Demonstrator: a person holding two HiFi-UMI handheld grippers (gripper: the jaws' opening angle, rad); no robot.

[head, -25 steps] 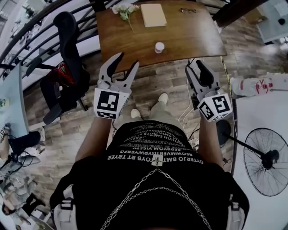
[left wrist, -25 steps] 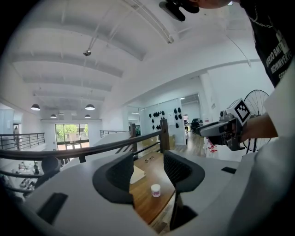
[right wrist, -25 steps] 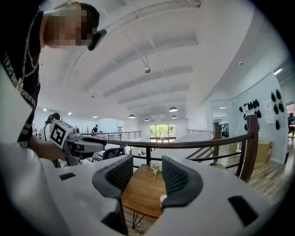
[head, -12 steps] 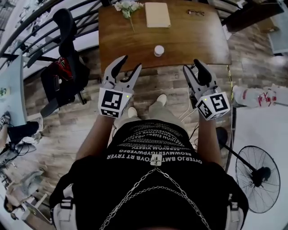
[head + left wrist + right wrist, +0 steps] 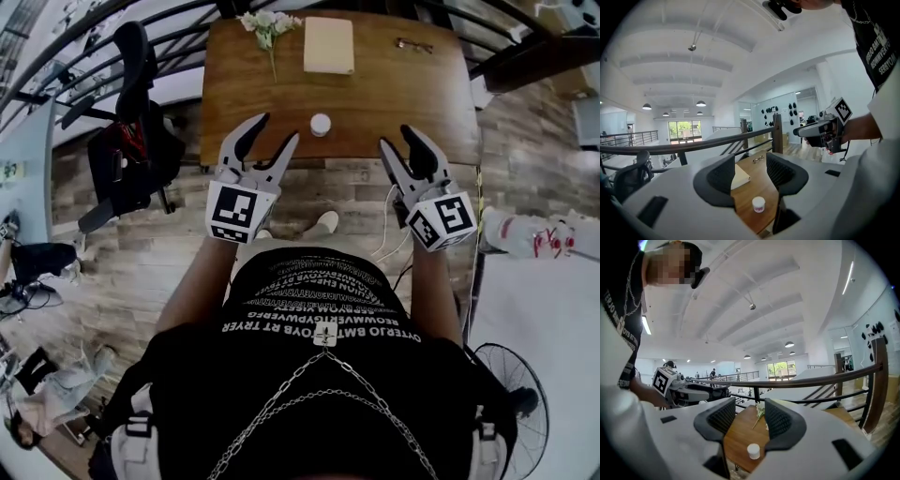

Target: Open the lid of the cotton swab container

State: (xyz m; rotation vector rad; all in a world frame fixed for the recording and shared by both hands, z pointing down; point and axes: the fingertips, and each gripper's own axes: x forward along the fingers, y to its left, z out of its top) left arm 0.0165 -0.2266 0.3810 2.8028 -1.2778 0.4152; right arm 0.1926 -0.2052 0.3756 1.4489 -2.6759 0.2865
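A small white round cotton swab container [image 5: 321, 124] with its lid on stands near the front edge of the brown wooden table [image 5: 422, 103]. My left gripper [image 5: 272, 133] hangs open in the air at the table's front edge, just left of the container. My right gripper [image 5: 398, 141] is open too, to the container's right. Neither one touches it. In the left gripper view the container [image 5: 758, 204] shows low between the empty jaws. The right gripper view likewise has the container [image 5: 753, 451] below its empty jaws.
On the table's far side lie a tan notebook [image 5: 329, 44], white flowers [image 5: 267, 23] and a pair of glasses [image 5: 413, 44]. A black office chair [image 5: 131, 122] stands left of the table, a floor fan [image 5: 511, 398] at the lower right. A dark railing [image 5: 717, 143] runs behind the table.
The person has stepped closer to the table, so both grippers now reach its front edge on either side of the container. Jaw openings look the same.
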